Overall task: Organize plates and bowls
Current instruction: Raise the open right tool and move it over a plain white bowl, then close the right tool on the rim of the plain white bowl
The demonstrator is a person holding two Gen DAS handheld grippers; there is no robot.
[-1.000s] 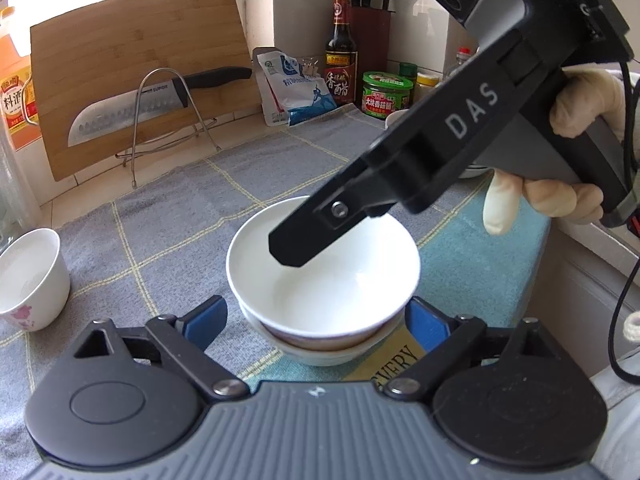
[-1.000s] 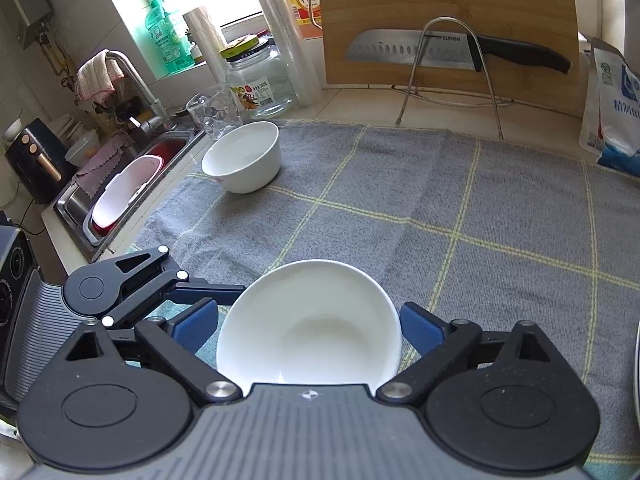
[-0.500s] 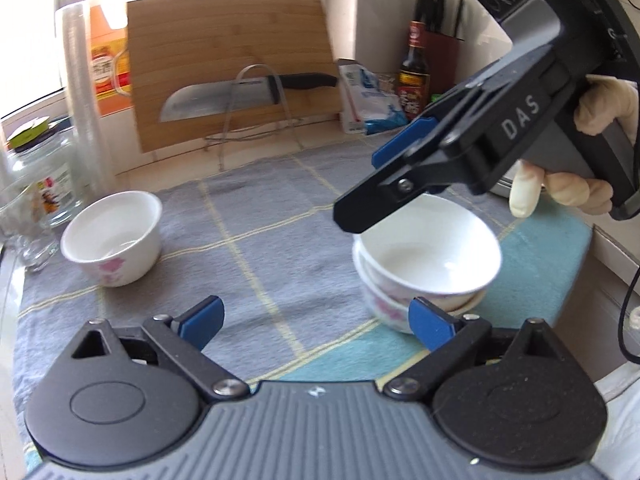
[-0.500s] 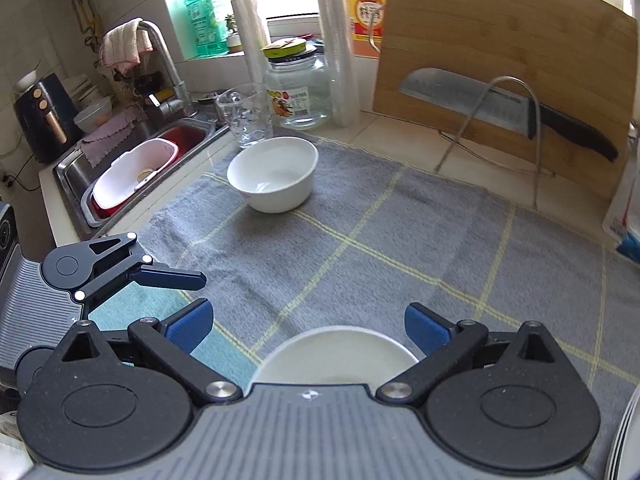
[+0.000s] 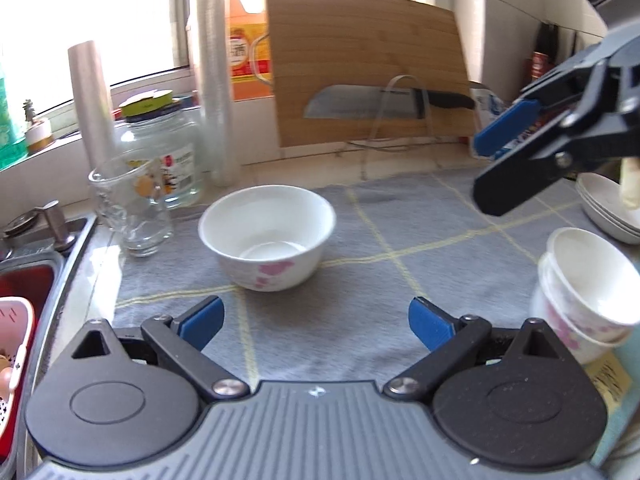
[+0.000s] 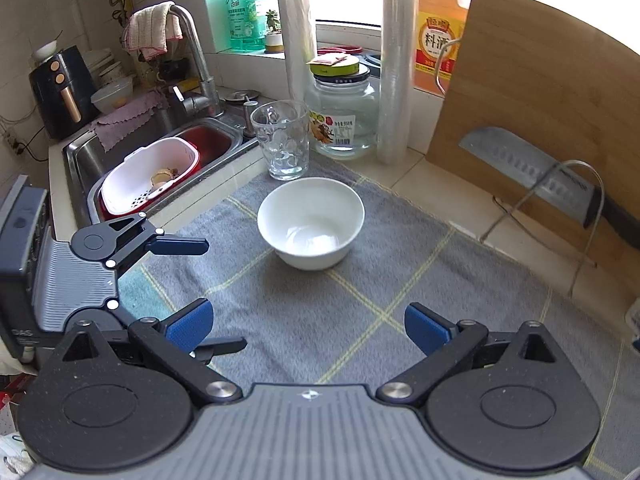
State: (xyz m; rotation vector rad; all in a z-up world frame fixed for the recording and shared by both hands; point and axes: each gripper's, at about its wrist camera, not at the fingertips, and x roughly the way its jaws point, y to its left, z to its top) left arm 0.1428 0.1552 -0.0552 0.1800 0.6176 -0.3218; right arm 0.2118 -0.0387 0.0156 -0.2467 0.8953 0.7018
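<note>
Partly done, by the look of it. Two bowls already nested (image 5: pixel 576 296) at the right edge of the bench (image 5: pixel 360 280), just in front of a stack of plates (image 5: pixel 608 212). One lone bowl (image 5: pixel 268 236) left upright on the grey cloth (image 6: pixel 360 312), near the drinking glass (image 6: pixel 282 140) and the sink (image 6: pixel 120 152), well apart from the nested pair. Left hand-held gripper (image 5: pixel 316 320) spread wide, nothing between the pads, aimed at that lone bowl. Right hand-held gripper (image 6: pixel 306 324) likewise wide and empty, the same bowl ahead of it. Probably remaining: fetching this last bowl and adding it to the stack.
</note>
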